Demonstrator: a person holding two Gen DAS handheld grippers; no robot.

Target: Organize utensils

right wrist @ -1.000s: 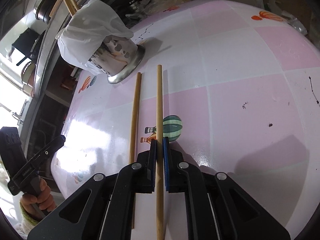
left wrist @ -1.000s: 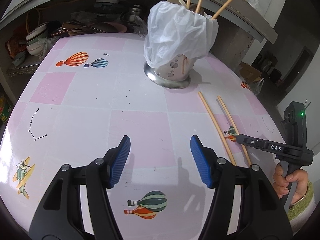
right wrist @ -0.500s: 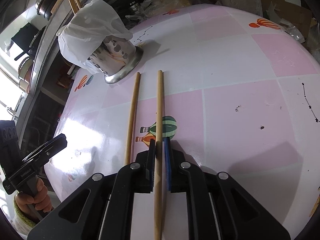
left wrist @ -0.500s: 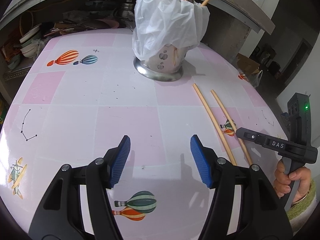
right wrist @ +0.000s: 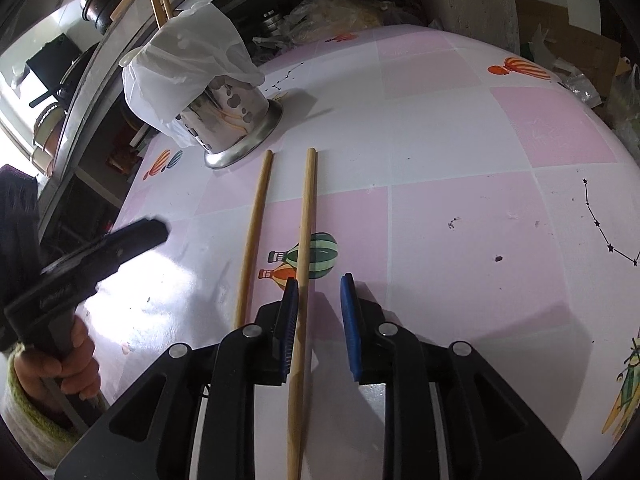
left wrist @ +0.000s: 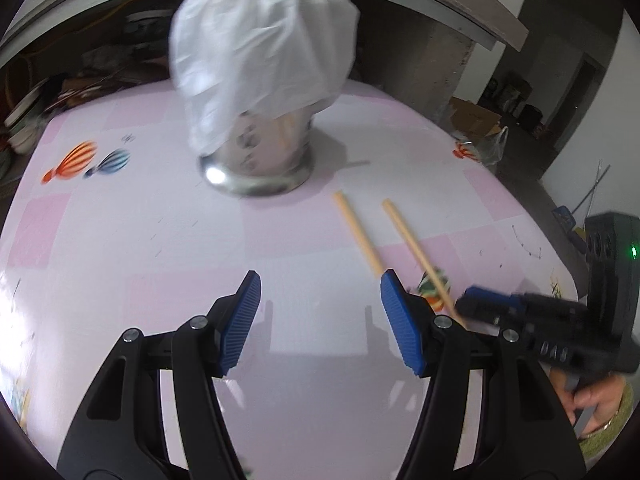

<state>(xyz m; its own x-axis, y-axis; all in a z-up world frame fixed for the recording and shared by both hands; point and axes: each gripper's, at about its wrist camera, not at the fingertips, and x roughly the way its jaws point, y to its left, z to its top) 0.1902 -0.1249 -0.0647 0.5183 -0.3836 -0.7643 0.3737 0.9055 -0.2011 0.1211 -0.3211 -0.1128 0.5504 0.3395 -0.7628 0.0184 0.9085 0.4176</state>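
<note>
- Chopstick [right wrist: 306,216] lay flat on the pink surface [right wrist: 460,152], between the right claw [right wrist: 320,312] pads; its jaws had just been opening, no longer pinching it.
- Second chopstick [right wrist: 254,232] lay alongside, apart.
- Both pointed toward the bag-lined steel holder [right wrist: 236,120], judged their destination.
- Left claw [left wrist: 320,320] stood half open, empty, near the pair.
</note>
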